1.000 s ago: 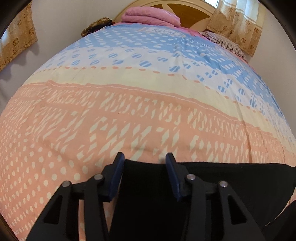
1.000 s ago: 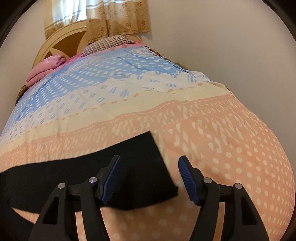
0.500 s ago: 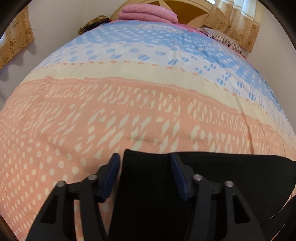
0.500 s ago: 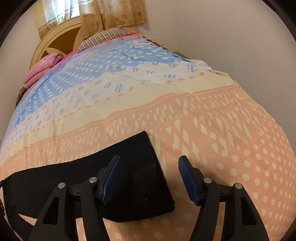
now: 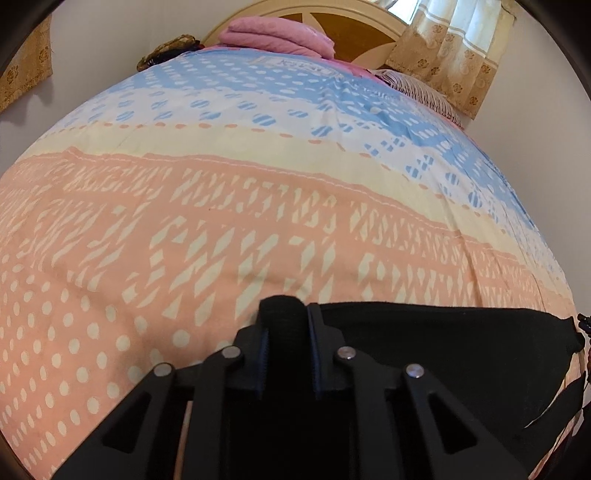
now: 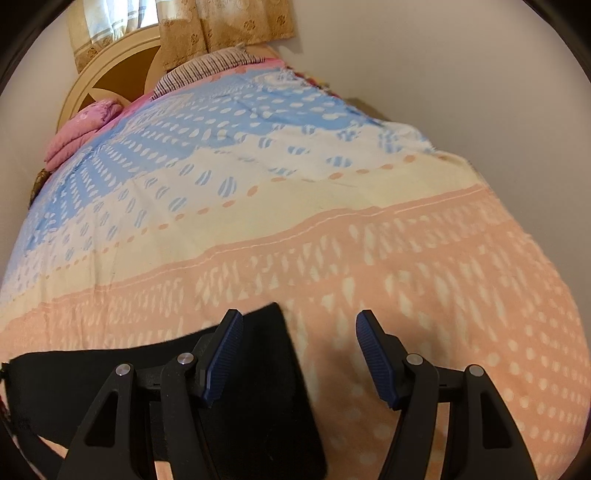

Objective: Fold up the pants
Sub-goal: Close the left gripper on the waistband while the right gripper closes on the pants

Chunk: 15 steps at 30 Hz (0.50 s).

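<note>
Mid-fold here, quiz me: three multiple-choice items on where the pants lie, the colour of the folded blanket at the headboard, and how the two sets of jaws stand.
1. The black pants lie on:
A. the pink part of the bedspread
B. its blue part
C. the floor

2. The folded blanket at the headboard is:
A. green
B. pink
C. grey

3. The jaws stand:
A. both open
B. both shut on cloth
C. left shut on cloth, right open

Answers:
1 A, pink pattern surrounds the pants.
2 B, it is plainly pink.
3 C, the left gripper has just closed, pinching a ridge of pants; the right gripper gapes over the pants' end.
</note>
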### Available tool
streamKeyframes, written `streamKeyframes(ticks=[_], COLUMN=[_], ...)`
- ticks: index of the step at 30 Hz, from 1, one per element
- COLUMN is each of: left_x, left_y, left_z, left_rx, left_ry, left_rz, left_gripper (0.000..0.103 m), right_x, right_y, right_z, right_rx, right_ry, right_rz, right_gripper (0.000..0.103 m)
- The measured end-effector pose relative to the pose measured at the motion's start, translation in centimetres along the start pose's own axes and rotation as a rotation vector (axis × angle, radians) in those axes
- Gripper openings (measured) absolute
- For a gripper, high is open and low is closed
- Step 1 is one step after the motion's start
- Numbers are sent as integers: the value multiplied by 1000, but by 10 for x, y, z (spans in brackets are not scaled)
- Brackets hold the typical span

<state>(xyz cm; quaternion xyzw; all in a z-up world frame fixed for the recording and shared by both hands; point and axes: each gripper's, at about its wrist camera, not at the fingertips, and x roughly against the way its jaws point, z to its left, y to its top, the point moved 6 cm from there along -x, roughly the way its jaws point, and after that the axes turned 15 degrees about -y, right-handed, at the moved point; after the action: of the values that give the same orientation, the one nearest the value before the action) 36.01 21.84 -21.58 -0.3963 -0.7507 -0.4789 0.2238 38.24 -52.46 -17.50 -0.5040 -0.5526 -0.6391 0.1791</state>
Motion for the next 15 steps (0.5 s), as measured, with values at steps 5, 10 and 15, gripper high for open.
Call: streamKeyframes(ticks=[5, 10, 15], left_x=[-3, -7, -12], left_y=[3, 7, 10], left_z=[1, 0, -5], left_rx=[-4, -30, -69], left_ry=[10, 33, 66], left_rz=[9, 32, 68], left_gripper=[19, 19, 19], right_x=[-16, -23, -21], right_y=[-2, -3, -5], right_z=[19, 28, 31], right_rx=[40, 73, 108], right_ry=[25, 23, 22], right_rz=[41, 51, 48], right_gripper=[65, 39, 17])
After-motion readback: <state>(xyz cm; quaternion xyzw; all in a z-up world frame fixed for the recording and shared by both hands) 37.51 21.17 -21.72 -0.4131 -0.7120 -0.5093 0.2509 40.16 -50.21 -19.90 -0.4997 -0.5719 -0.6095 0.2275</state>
